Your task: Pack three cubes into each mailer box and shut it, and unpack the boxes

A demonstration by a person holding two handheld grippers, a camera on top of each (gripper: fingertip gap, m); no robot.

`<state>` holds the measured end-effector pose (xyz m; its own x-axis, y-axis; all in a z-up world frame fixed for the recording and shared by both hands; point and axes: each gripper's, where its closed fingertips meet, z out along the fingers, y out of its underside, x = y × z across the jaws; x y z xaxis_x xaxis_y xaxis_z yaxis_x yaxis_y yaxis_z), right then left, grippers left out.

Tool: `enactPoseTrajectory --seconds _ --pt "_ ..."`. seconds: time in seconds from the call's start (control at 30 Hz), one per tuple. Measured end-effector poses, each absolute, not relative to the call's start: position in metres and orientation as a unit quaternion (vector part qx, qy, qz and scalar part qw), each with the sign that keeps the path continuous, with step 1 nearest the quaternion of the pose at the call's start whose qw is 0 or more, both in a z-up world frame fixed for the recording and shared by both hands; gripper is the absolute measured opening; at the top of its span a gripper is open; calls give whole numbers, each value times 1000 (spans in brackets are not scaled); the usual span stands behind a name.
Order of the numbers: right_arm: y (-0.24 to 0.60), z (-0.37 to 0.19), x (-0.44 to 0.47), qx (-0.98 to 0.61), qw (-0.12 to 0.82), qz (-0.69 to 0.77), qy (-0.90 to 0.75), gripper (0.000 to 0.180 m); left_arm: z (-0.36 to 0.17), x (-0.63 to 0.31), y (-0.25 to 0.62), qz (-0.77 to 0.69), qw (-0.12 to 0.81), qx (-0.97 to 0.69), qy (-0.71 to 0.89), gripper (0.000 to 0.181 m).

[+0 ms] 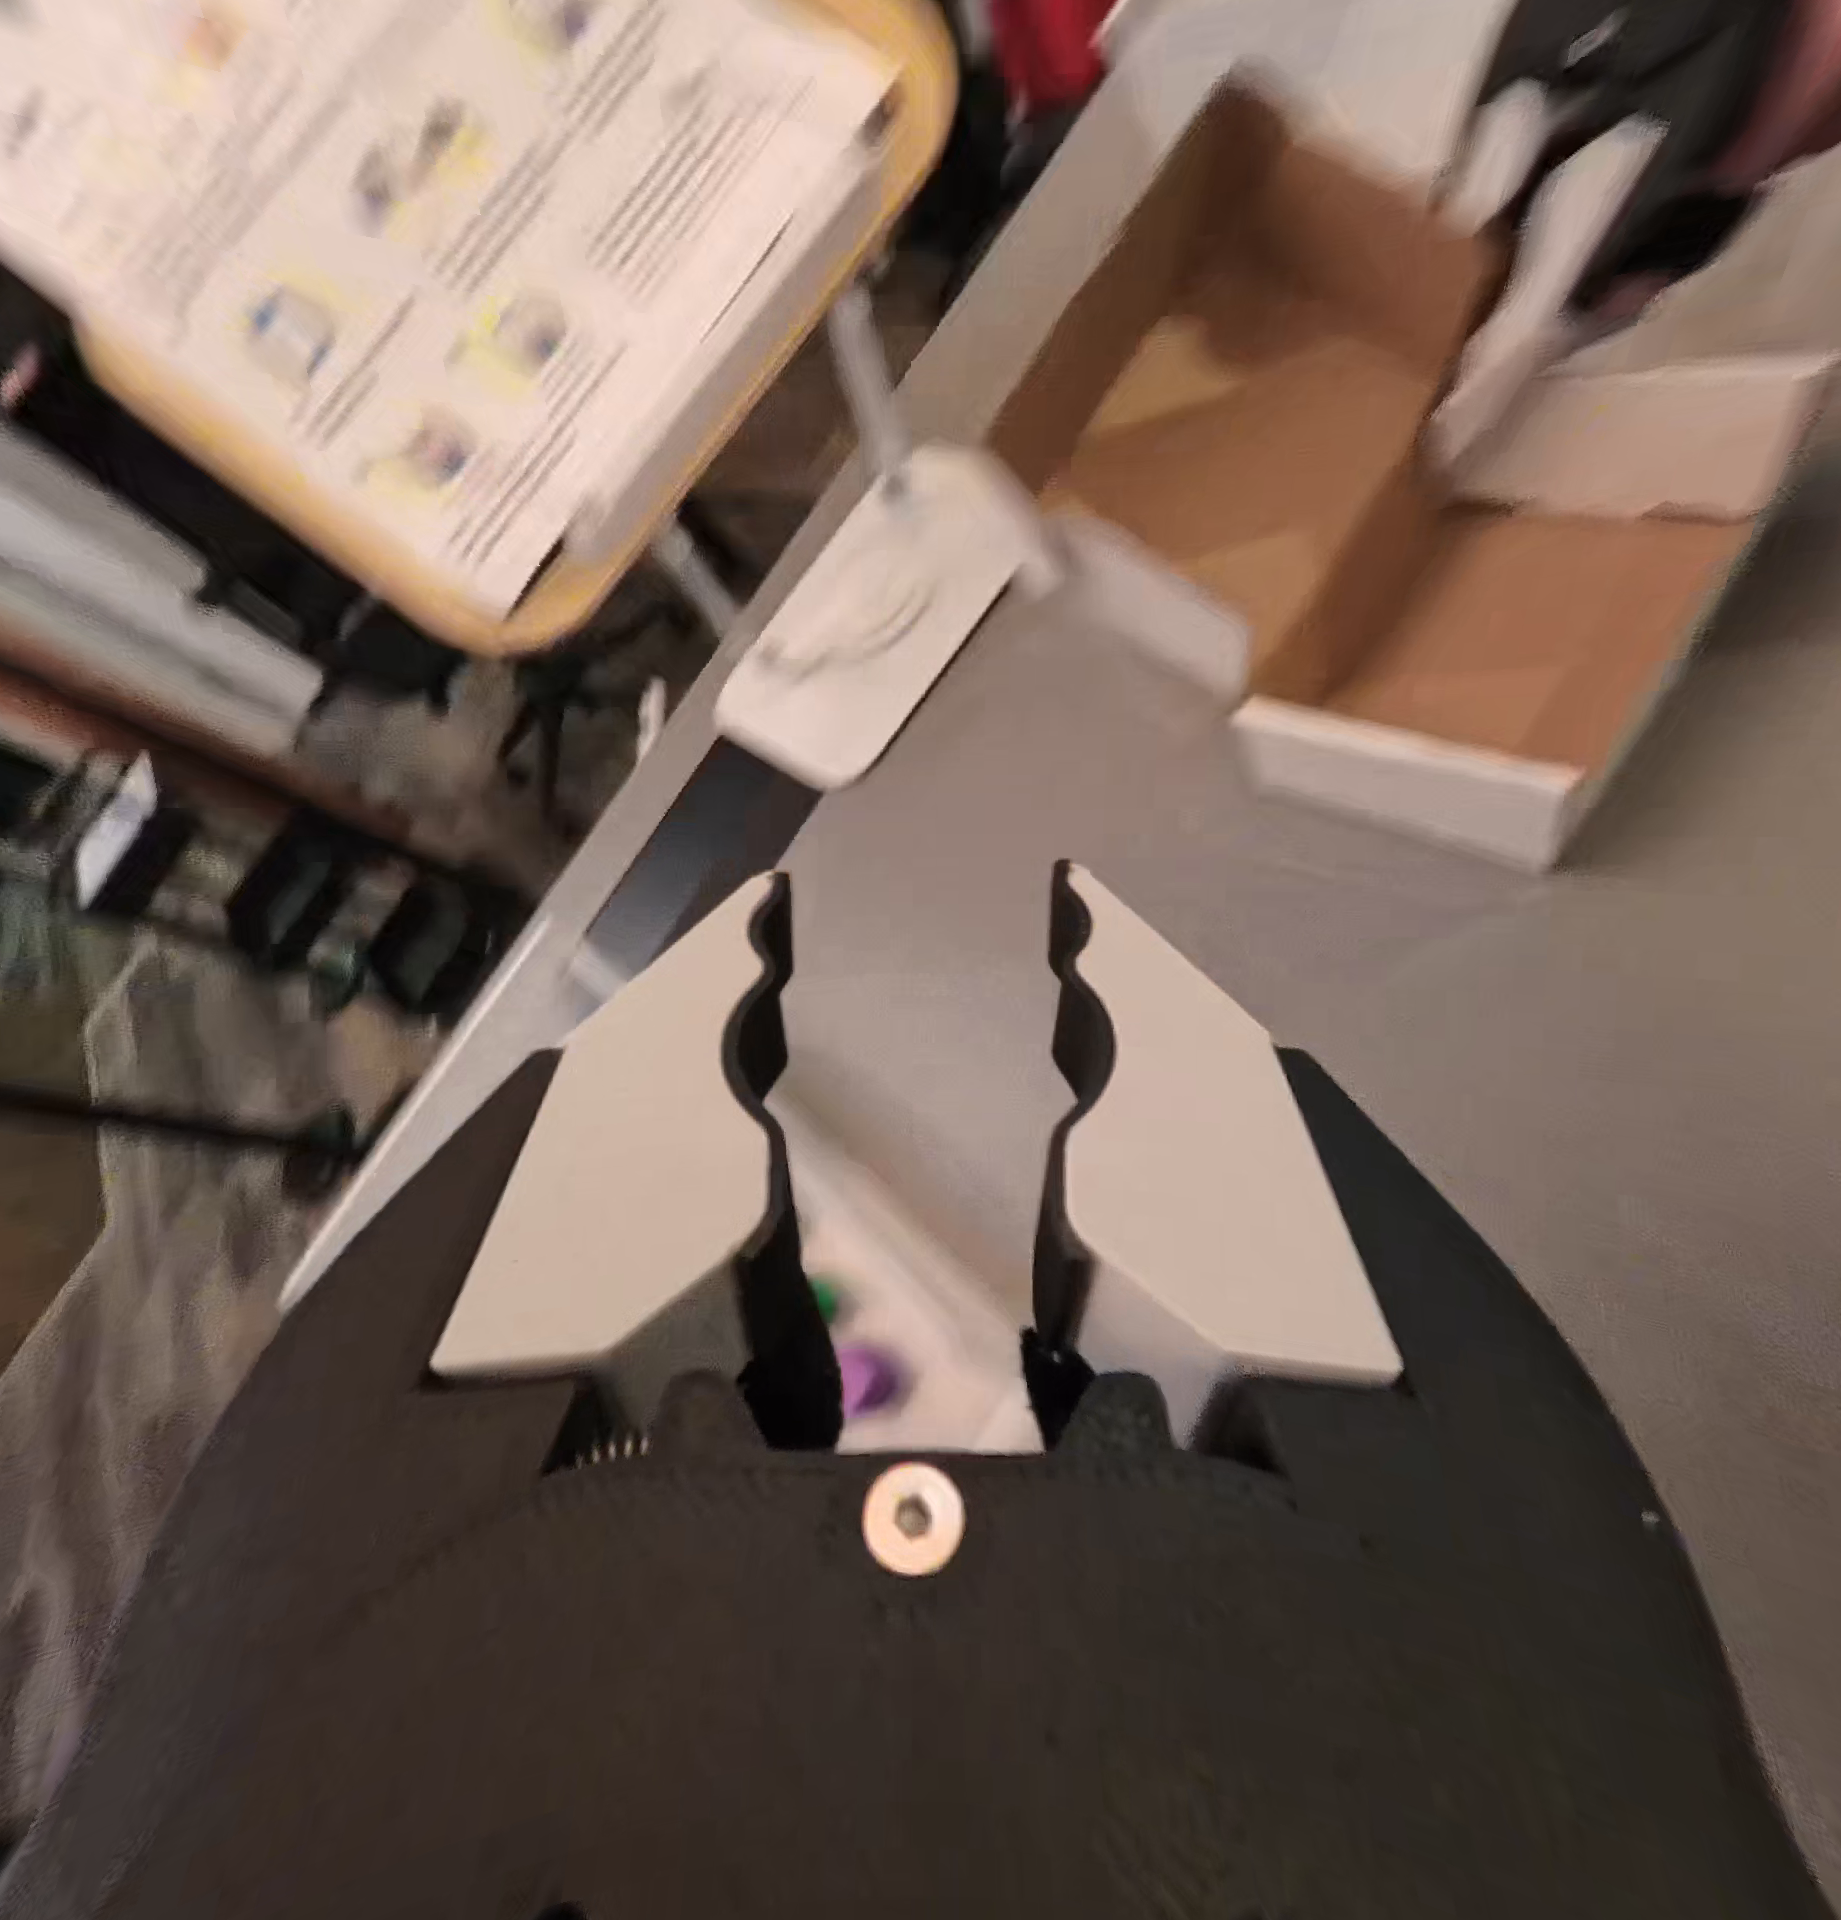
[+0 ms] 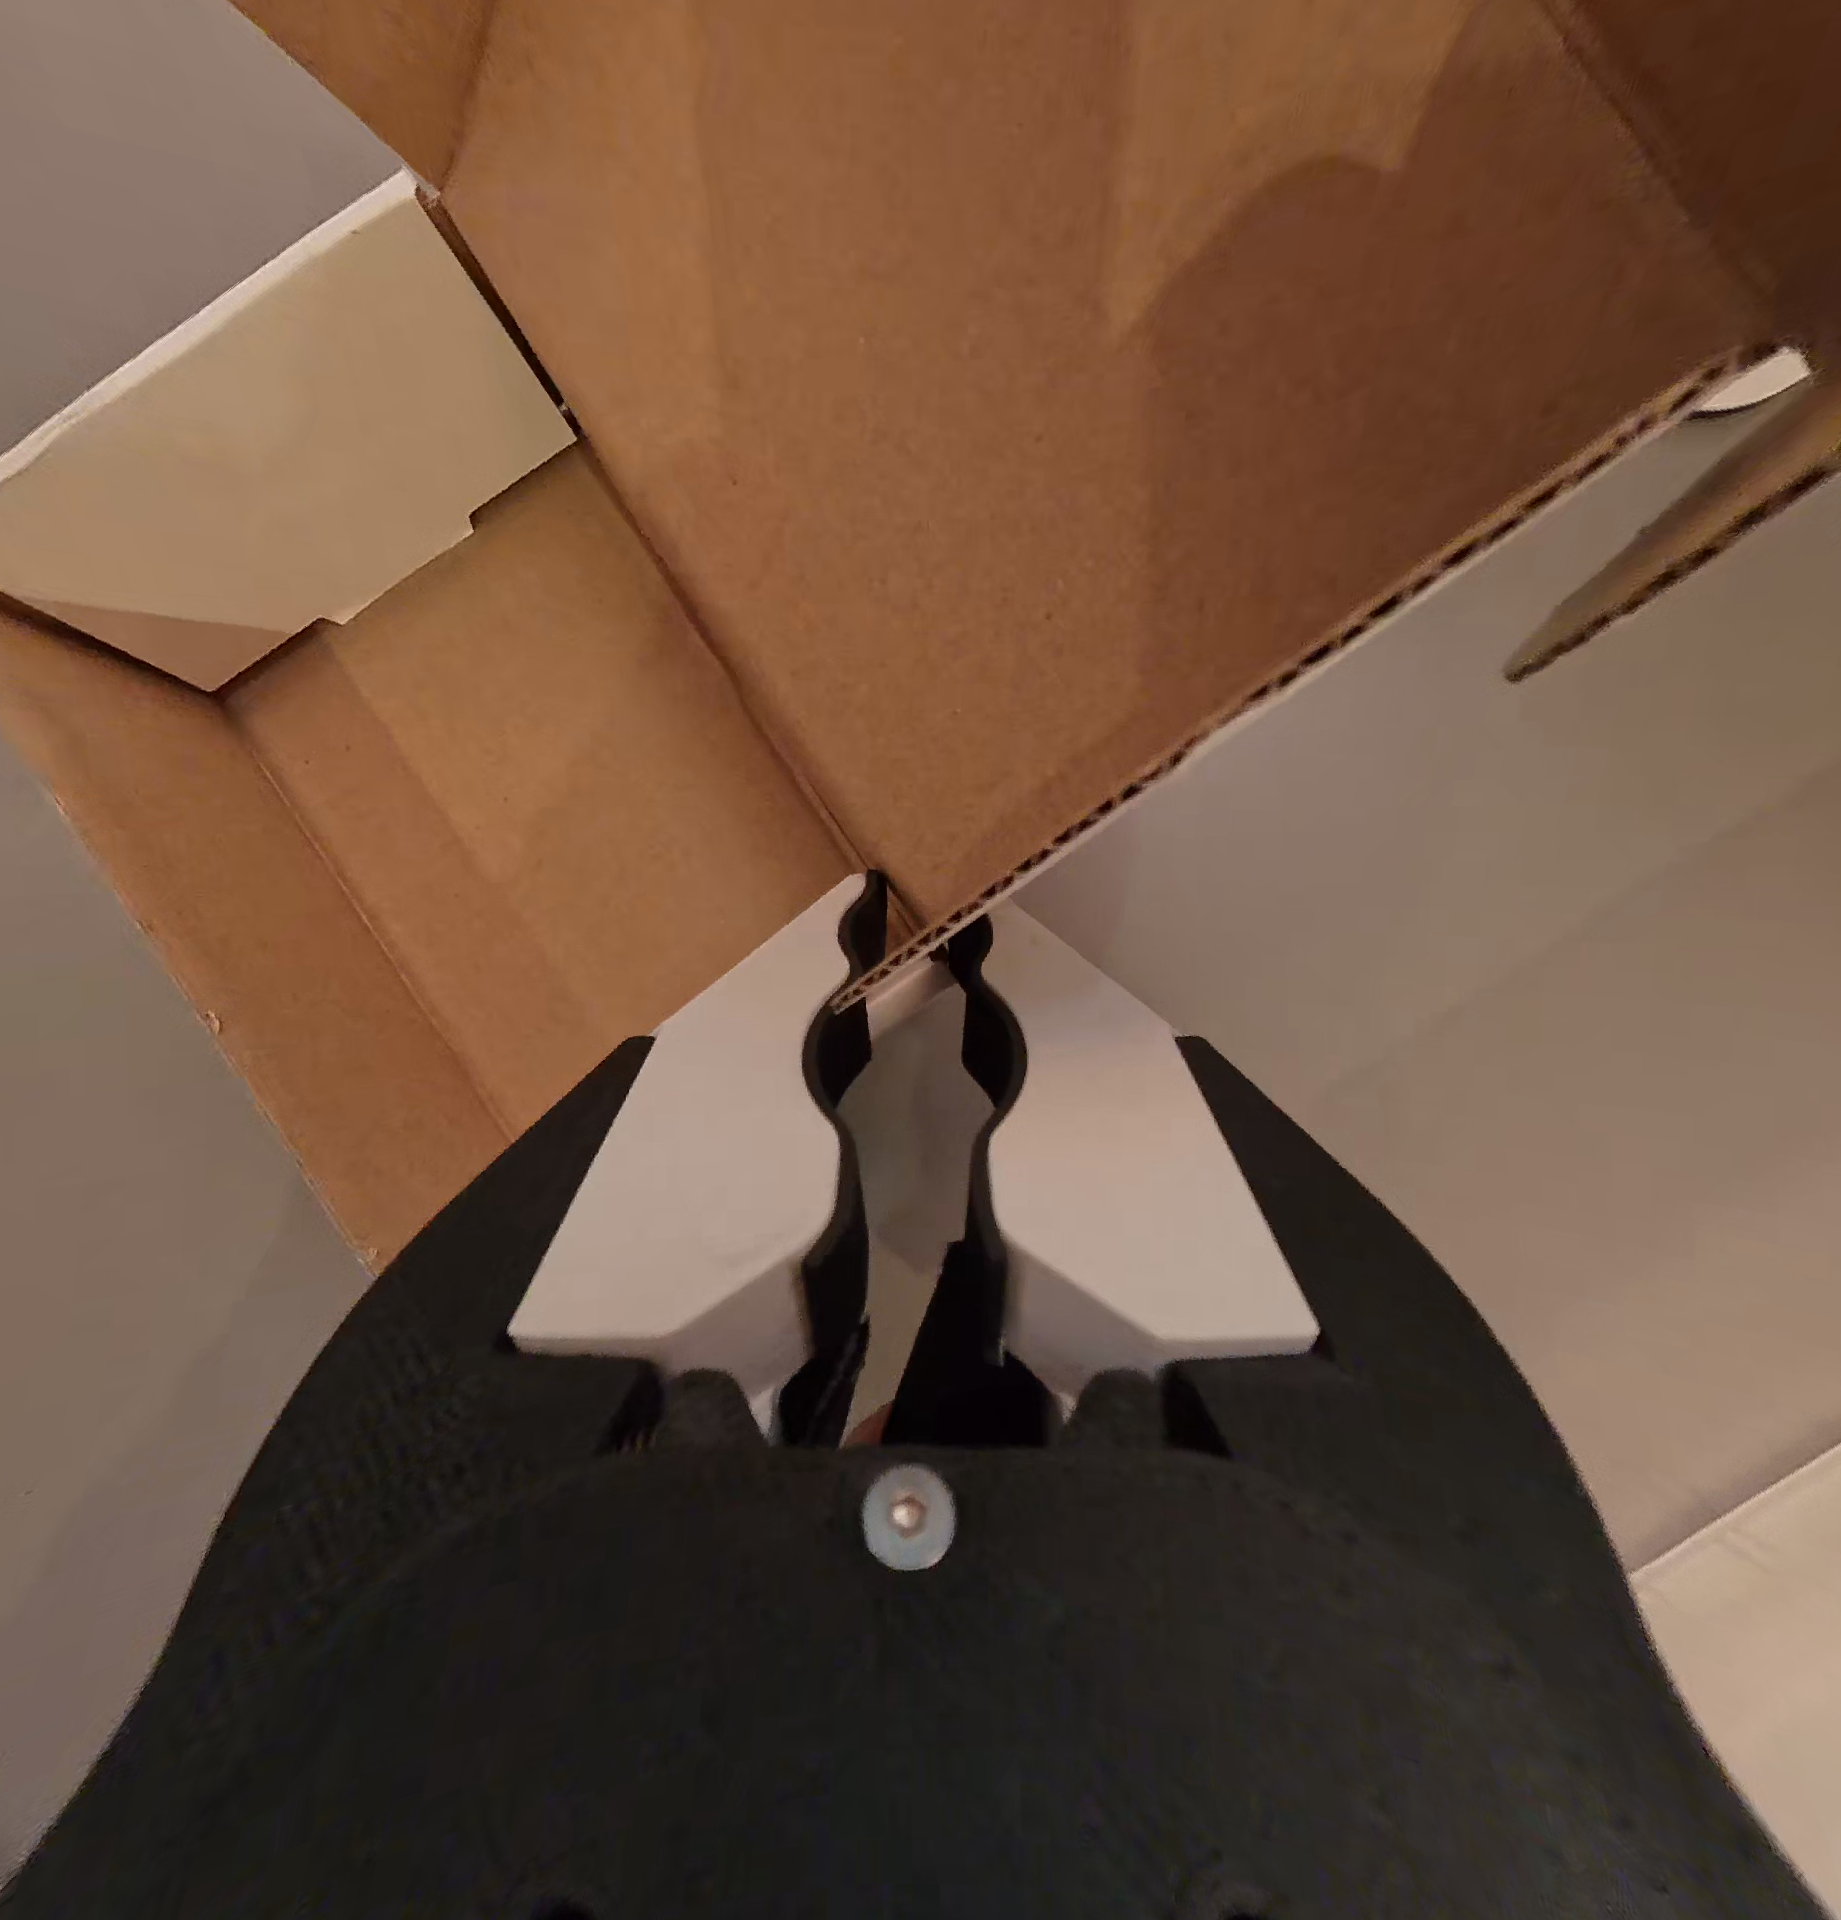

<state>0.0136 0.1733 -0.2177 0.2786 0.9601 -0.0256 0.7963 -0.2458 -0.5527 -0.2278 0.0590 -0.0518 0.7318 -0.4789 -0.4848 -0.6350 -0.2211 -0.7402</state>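
Right gripper [image 2: 921, 940] pinches the lid [image 2: 999, 468] corner of one open box [image 2: 376, 831]. Only the left view shows left gripper [image 1: 921, 914], jaws wide, empty, above table [image 1: 1311, 1091].

A lab or workshop, by the look of it. A printed instruction sheet [image 1: 376, 260] lies on a wooden board [image 1: 926, 135] beside the grey tabletop [image 1: 1415, 1039]. Dark equipment clutters the floor [image 1: 303, 914] below.
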Motion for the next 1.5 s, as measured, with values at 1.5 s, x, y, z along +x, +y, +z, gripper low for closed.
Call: enactPoseTrajectory --seconds 1.5 --pt "172 -218 11 -751 233 208 -582 9 -237 -493 60 109 64 -974 185 47"
